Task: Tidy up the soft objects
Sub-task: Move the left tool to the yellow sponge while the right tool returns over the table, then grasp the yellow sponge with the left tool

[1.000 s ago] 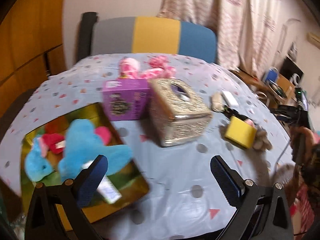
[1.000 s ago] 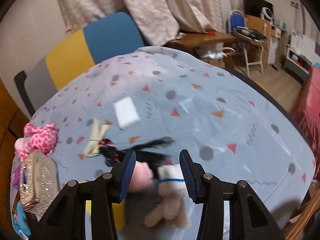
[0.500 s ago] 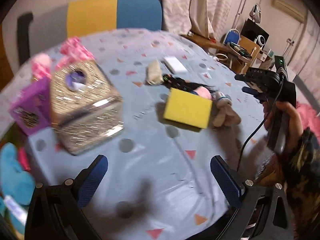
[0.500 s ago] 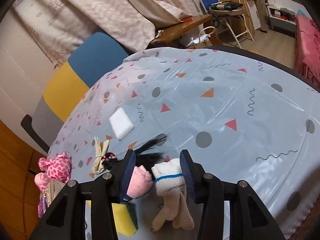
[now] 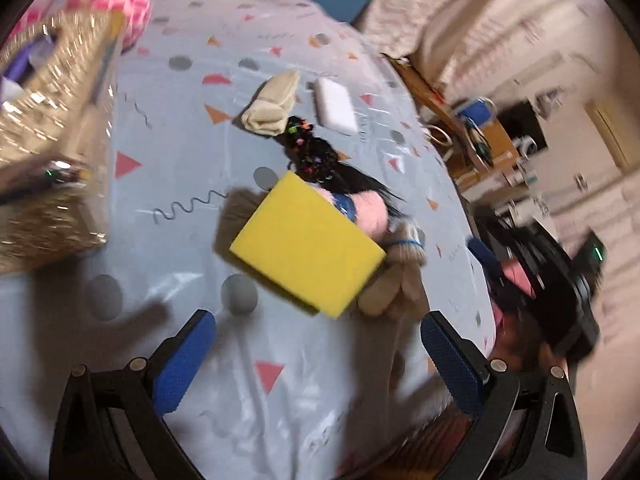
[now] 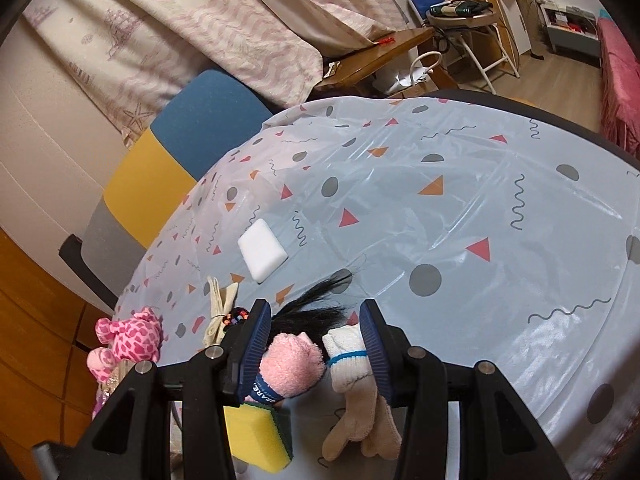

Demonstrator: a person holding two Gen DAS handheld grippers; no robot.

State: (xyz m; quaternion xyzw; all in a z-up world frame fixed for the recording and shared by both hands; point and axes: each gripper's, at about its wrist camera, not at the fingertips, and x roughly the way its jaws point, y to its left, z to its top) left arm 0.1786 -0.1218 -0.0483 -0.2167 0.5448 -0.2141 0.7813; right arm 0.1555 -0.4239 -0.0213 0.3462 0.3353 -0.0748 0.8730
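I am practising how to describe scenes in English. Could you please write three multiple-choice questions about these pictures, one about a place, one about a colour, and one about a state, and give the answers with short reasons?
1. Where does the white block lie?
A. inside the gold box
B. on the patterned tablecloth, beyond the black hair
C. on the chair

2. What colour is the top face of the sponge?
A. yellow
B. purple
C. red

3. What is the state of the right gripper?
A. open and bare
B. closed on the pink and white soft bundle
C. out of view

Answers:
1. B, the block rests flat on the tablecloth past the black hair.
2. A, its broad face is plain yellow in the left wrist view.
3. B, the pink and white soft bundle sits pressed between both blue pads.
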